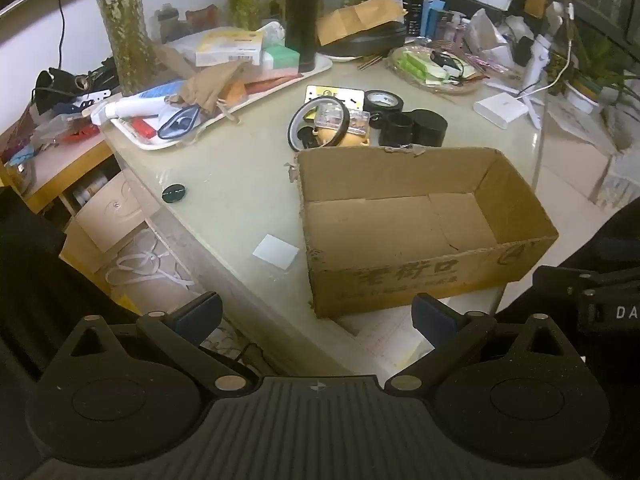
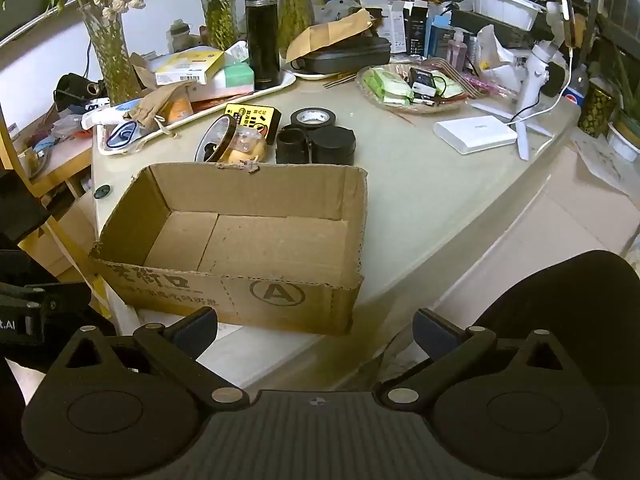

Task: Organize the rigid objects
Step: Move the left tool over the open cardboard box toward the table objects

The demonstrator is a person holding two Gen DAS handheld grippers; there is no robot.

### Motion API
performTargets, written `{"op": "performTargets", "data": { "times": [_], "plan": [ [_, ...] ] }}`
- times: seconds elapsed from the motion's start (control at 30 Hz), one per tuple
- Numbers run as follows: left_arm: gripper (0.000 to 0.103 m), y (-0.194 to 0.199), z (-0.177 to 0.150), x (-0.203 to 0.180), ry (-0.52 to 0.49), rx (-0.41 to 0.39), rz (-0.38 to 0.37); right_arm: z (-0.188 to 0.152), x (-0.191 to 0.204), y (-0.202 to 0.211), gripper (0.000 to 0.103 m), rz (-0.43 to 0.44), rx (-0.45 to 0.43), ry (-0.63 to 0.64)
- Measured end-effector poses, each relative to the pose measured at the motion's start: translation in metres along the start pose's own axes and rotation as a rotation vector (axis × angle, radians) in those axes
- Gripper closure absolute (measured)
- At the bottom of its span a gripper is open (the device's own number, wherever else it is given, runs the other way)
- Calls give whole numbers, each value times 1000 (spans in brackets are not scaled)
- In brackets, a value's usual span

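Right, both grippers are hanging back at the table's near edge, the left gripper (image 1: 316, 316) and right gripper (image 2: 316, 326) with jaws spread wide and nothing between them. The cardboard box (image 2: 256, 184) is sitting empty just ahead at twelve o'clock, seemingly waiting as the collection bin. Behind it, around twelve, the loose pieces are clustering: tape roll (image 2: 313, 117), black cylinders (image 2: 316, 145), yellow card (image 2: 251, 117). Nothing is gathered yet.
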State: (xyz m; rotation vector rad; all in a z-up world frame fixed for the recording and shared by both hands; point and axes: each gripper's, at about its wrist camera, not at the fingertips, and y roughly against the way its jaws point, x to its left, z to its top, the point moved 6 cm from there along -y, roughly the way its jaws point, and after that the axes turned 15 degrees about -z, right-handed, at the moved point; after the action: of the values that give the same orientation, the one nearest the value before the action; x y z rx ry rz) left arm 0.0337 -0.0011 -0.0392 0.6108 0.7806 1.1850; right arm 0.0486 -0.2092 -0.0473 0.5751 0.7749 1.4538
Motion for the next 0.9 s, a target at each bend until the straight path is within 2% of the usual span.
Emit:
{"op": "performTargets", "data": {
  "times": [0.27, 0.5, 0.73, 0.9],
  "plan": [
    [0, -9, -2, -1, 12, 12, -39, -1, -3, -1, 0, -15, 2, 5],
    [0, -13, -3, -6, 4, 22, -43, -3, -5, -5, 0, -35, 9, 19],
    [0, -7, 3, -9, 13, -3, -57, 0, -9, -7, 0, -20, 29, 6],
    [0, -7, 9, -12, 6, 7, -51, 3, -7, -8, 0, -2, 50, 19]
  ]
}}
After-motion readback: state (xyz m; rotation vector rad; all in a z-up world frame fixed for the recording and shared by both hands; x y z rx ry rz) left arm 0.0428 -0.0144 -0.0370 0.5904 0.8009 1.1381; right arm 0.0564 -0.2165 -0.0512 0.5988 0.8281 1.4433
